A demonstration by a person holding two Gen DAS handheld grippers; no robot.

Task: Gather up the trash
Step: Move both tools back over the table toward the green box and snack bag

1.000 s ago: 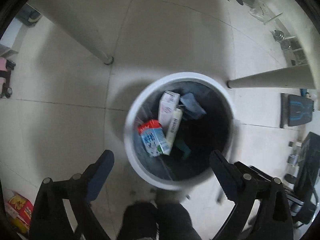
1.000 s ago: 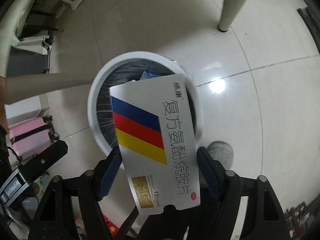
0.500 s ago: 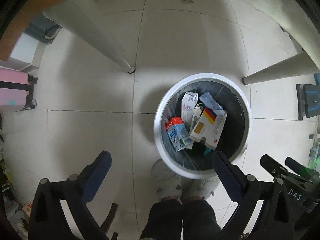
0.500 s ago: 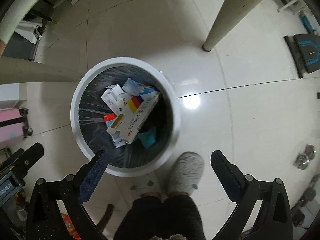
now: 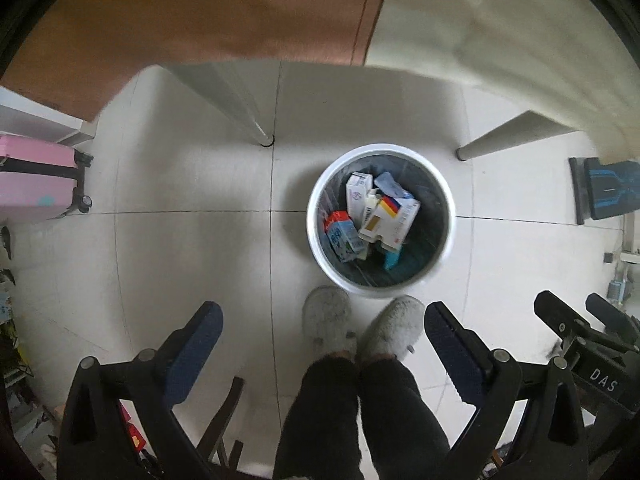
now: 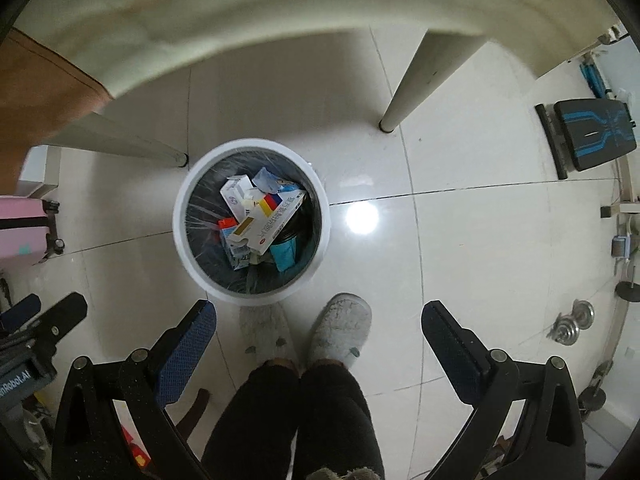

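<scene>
On the pale tiled floor (image 6: 460, 240), just beyond two grey fuzzy slippers (image 6: 340, 330), a round white waste bin with a dark liner (image 5: 316, 236), and inside it the collected trash. Topmost, a white medicine box with blue, red and yellow stripes (image 5: 390, 220), slanted across a red-capped blue-and-white milk carton (image 5: 342, 236) and a white carton (image 5: 357, 194); a teal packet (image 6: 283, 255) beside them. Left gripper (image 5: 323, 346) spread wide, holding nothing. Right gripper (image 6: 319, 340) likewise wide and empty, well above the bin. Judged step: turning toward the next piece of litter. Best done by lifting clear of the cream table edge (image 6: 280, 32) and its legs, keeping both jaws wide, then centring the next item between the pads before closing. No further litter visible in either view.
</scene>
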